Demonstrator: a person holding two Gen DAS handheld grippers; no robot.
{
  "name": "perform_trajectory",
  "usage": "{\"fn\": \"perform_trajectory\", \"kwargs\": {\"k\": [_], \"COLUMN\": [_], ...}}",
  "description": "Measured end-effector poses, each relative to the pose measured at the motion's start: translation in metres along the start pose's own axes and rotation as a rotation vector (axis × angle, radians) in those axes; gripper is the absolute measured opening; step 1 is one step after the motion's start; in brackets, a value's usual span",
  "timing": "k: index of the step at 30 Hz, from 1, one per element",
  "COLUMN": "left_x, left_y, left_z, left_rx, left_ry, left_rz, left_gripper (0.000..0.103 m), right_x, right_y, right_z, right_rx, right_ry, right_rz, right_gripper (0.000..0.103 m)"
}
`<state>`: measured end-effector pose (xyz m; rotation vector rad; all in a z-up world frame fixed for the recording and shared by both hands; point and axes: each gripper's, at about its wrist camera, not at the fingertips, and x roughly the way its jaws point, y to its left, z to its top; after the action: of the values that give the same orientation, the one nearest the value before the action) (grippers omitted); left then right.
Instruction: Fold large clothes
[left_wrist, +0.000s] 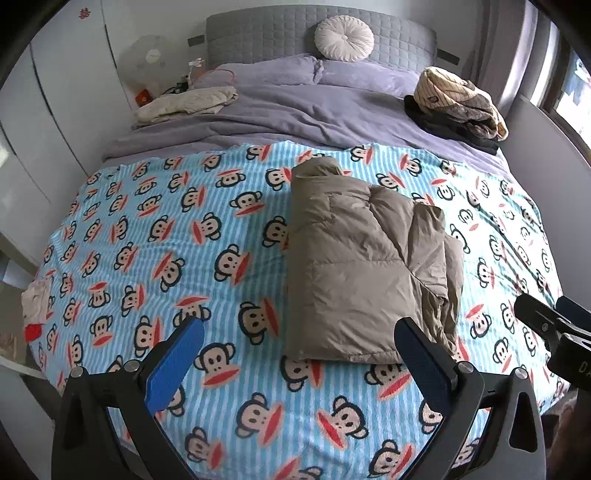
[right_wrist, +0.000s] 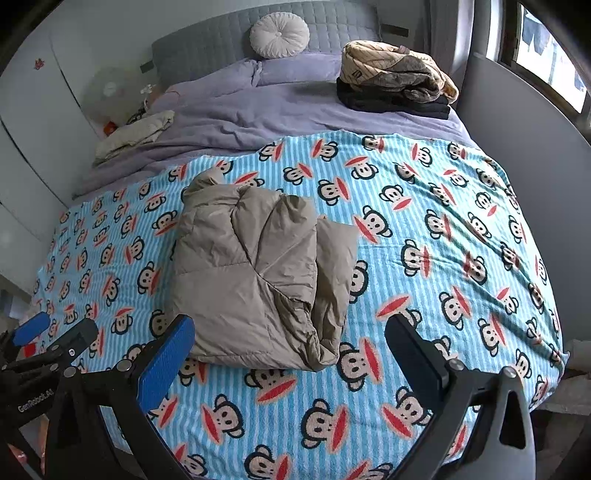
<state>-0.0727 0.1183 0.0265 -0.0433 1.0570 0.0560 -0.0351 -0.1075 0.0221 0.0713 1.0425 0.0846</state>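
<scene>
Blue-padded fingers (left_wrist: 177, 362) of the left gripper (left_wrist: 301, 363) stand wide apart and hold nothing; the right gripper (right_wrist: 290, 360) likewise, both hanging off the bed's near edge. At 12 o'clock from them lies the tan puffer jacket (right_wrist: 258, 273), seemingly folded into a compact bundle, on the monkey-print blanket (right_wrist: 424, 236), so both likely hang free.

Folded jacket (left_wrist: 369, 266) lies mid-blanket (left_wrist: 147, 236), w/ clothes pile (left_wrist: 458, 103) behind-right on duvet (left_wrist: 295, 110) (pillow (left_wrist: 344, 37) vs headboard (left_wrist: 258, 33)); both grippers (left_wrist: 299, 350) (right_wrist: 290, 350) hover in front.
</scene>
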Motion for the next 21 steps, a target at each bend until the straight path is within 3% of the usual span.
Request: {"fn": "perform_trajectory", "kwargs": {"k": [21], "left_x": [0.0006], "left_y": [0.0057], "left_z": [0.0053], "left_rx": [-0.011], "left_ry": [-0.01], "left_rz": [0.02], "left_gripper": [0.103], "right_x": [-0.0009], "right_y": [0.0043], "right_z": [0.0032], "right_rx": [-0.024], "right_ry": [-0.002], "right_rz": [-0.03], "right_gripper": [0.103]}}
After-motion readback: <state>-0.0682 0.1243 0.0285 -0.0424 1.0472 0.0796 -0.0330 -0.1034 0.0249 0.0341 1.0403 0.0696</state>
